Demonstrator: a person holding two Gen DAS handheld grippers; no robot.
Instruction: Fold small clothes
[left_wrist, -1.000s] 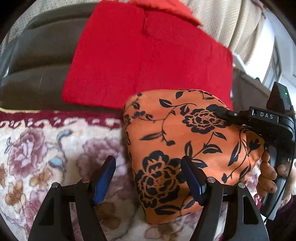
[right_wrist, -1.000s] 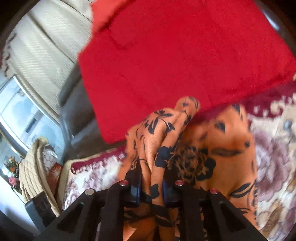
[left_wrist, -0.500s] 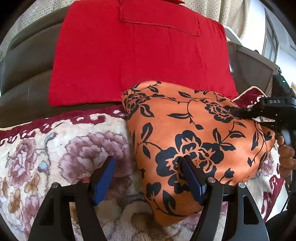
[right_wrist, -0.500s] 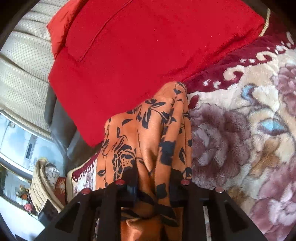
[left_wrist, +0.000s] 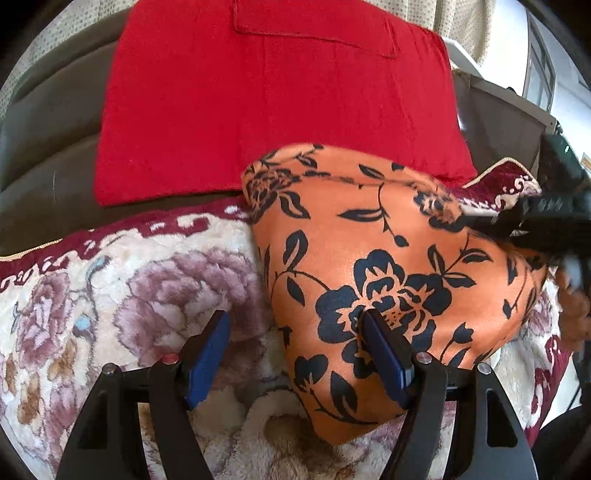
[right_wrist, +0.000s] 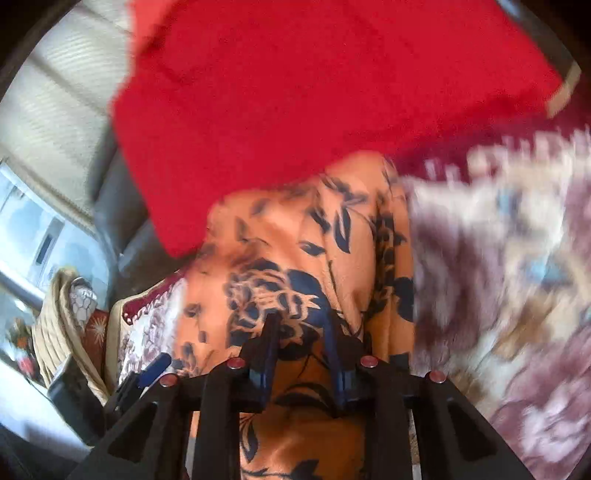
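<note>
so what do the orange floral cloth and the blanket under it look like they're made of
Orange floral cloth: likely a thin satin-like woven fabric, judging by its smooth face with a soft sheen and gentle folds. Floral blanket: looks like plush fleece, with a thick, fuzzy, matte pile that blurs its printed roses.

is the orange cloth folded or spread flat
Folded: the orange cloth is doubled into a puffy rounded bundle with a creased edge on the blanket, not flat.

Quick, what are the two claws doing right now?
Left claw: open, holding nothing.
Right claw: narrowly open, just been closing; orange floral cloth between, not pinched.
</note>
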